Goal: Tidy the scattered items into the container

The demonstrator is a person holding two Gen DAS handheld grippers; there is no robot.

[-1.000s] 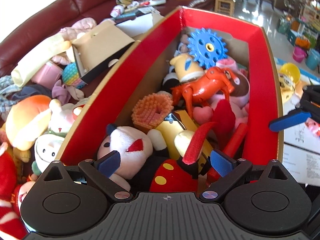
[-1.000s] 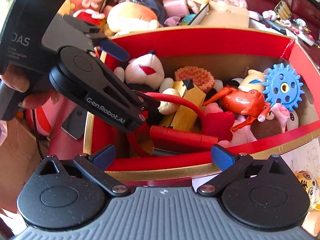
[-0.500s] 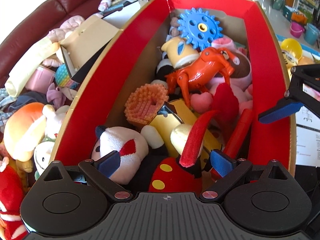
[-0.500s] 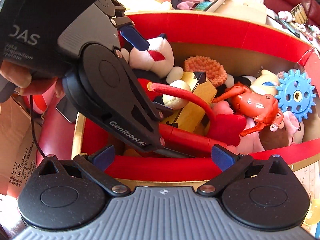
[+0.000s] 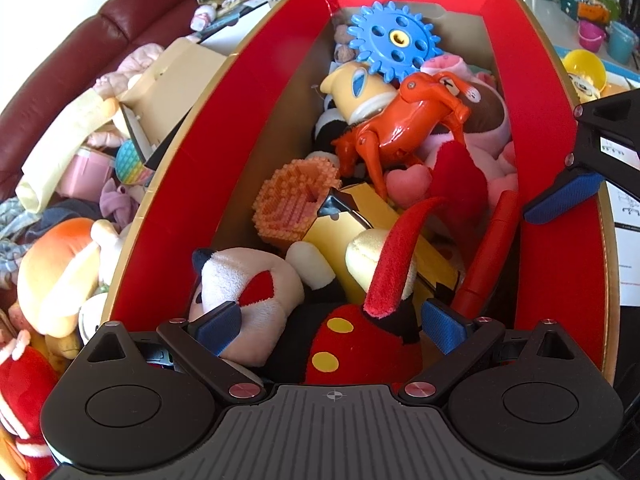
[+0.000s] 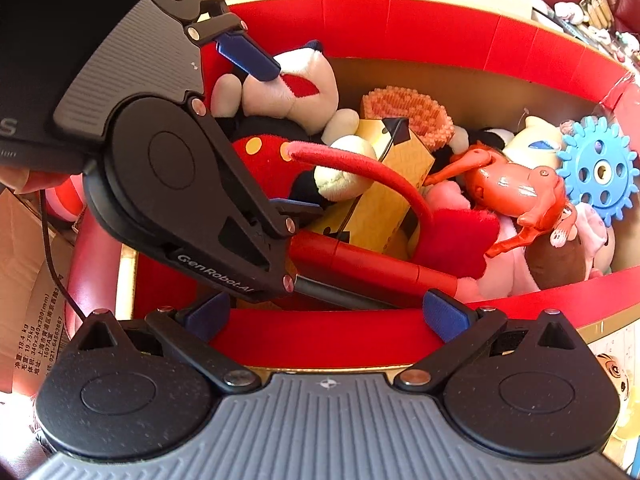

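Toys fill the red box [image 5: 548, 264]. I see my left gripper [image 5: 332, 324] spread wide over the mouse plush [image 5: 248, 288], gripping nothing; my right gripper [image 6: 326, 314] gapes empty at the box's rim.

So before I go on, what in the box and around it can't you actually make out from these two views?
- Box floor: left wrist view, buried under the toys.
- Mouse plush lower body: left wrist view, behind the left gripper body.
- Box's left end: right wrist view, blocked by the left gripper.
- Red tube, near end: right wrist view, behind the box wall.
- Sofa clutter: left wrist view, too small.
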